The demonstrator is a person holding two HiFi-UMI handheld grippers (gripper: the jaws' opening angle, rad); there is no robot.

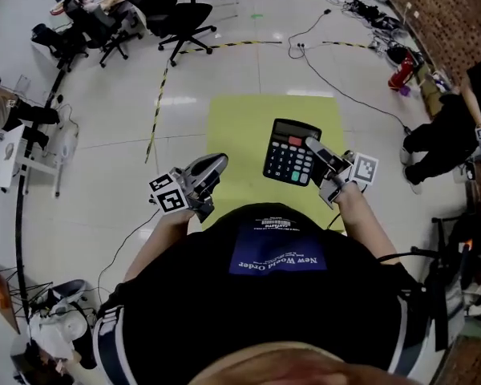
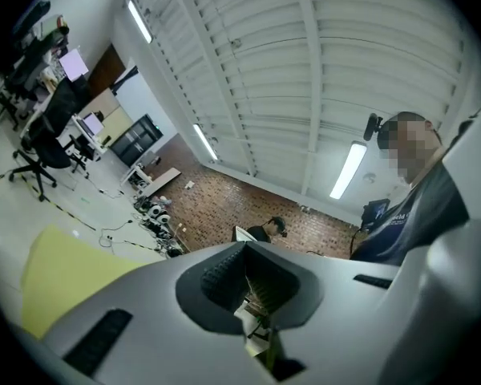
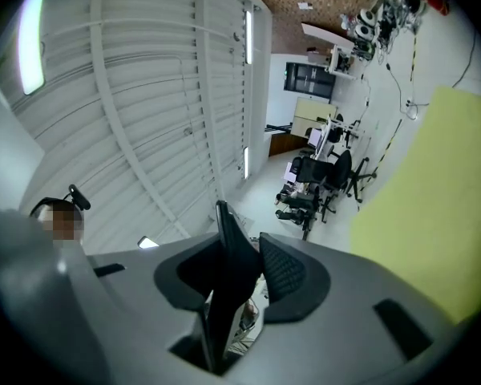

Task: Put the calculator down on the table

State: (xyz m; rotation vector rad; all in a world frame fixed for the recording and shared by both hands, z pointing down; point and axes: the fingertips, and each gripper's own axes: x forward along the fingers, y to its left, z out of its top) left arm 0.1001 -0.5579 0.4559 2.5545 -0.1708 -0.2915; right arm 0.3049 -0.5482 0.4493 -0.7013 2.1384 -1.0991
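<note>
Yellow-green bench (image 1: 234, 128) lies below. Fingers of the right gripper (image 1: 314, 146) clamp a black calculator (image 1: 290, 154) with grey keys, one red key and a dark display, toward its right edge. The left gripper (image 1: 212, 167) has its fingers closed, empty.

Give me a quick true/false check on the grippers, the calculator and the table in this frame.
1. The right gripper is clamped on the black calculator, the flat rectangular one with a red key. True.
2. The black calculator lies flat on the yellow-green table. False: it is held in the right gripper, over the table, not set down.
3. The left gripper grips a pen. False: its jaws are together with nothing between them.
4. Black office chairs stand on the floor beyond the table. True.
</note>
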